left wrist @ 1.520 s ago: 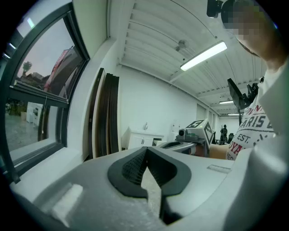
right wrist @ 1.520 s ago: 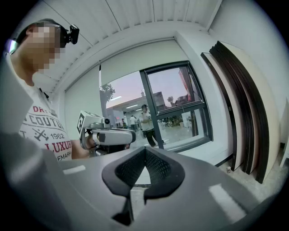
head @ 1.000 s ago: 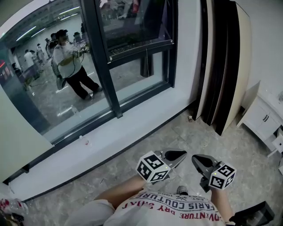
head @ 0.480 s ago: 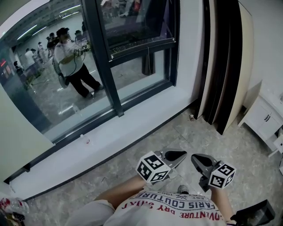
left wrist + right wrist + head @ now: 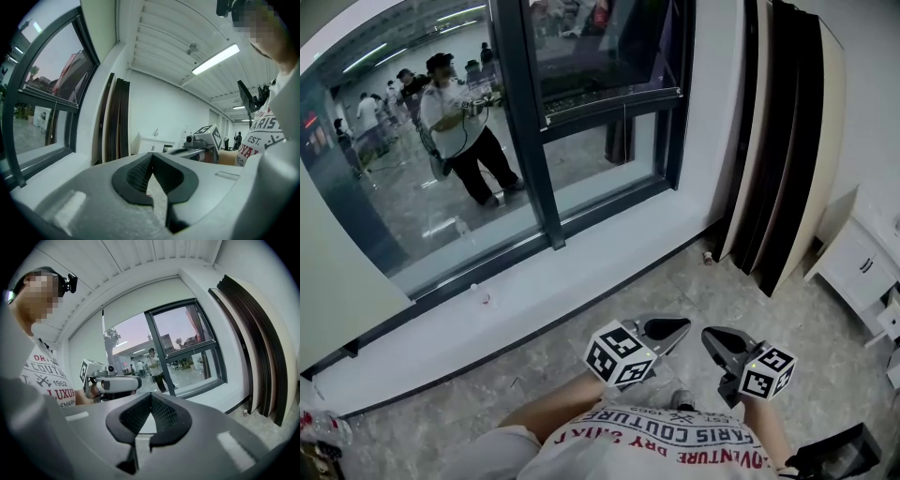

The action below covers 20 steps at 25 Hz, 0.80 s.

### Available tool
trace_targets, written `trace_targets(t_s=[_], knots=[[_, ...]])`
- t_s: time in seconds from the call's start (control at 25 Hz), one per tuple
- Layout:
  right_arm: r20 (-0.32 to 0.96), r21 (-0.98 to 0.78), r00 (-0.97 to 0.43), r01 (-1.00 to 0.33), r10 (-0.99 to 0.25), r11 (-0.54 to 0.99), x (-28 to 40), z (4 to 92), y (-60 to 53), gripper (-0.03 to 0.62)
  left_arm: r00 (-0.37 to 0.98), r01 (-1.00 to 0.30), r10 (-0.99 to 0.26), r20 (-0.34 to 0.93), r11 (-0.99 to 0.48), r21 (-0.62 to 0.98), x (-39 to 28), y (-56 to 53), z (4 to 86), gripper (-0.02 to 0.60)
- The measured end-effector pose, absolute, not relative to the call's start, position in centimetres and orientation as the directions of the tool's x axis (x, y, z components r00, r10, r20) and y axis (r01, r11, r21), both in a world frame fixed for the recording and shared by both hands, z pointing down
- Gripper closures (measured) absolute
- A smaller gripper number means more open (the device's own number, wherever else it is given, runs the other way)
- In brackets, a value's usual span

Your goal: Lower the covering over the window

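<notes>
The window [image 5: 581, 141] has a dark frame and a white sill [image 5: 609, 267]; the glass mirrors people in the room. In the right gripper view a pale blind [image 5: 140, 301] hangs over the top of the window [image 5: 187, 348], leaving the lower panes bare. My left gripper [image 5: 672, 328] and right gripper [image 5: 715, 339] are held low and side by side in front of my shirt, well back from the sill. Both are shut with nothing between the jaws. The left gripper [image 5: 151, 157] points towards the dark panels, and the right gripper [image 5: 151, 394] towards the window.
Tall dark and cream panels [image 5: 778, 141] lean in the corner right of the window. A white cabinet [image 5: 862, 267] stands at the far right. A small object [image 5: 483, 300] lies on the sill and another [image 5: 708, 255] on the grey tiled floor by the panels.
In the head view the window and panels have slid a little to the right and down. Both grippers have shifted slightly left and stay shut.
</notes>
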State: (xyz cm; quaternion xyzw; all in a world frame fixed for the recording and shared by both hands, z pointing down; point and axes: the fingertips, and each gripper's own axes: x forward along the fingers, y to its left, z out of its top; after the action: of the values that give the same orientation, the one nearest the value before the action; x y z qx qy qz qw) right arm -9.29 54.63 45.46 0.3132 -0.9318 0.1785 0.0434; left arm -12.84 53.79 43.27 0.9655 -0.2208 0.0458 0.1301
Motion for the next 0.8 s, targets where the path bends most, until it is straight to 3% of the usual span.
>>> trace_targets(t_s=[0.4,0.8], knots=[[0.148,-0.354,-0.815,-0.572,-0.56,0.74,-7.6,46.5,49.4,0.591,0.887,-0.459,-0.428,0.172,-0.852,0.251,-11.6,48.6,45.1,0.58],[0.162,-0.426,-0.83,-0.547,-0.534,0.72,-1.5,49.6,37.7,0.591,0.87,-0.486,-0.423,0.251,-0.819,0.305,-5.5,37.4,48.2,0.58]])
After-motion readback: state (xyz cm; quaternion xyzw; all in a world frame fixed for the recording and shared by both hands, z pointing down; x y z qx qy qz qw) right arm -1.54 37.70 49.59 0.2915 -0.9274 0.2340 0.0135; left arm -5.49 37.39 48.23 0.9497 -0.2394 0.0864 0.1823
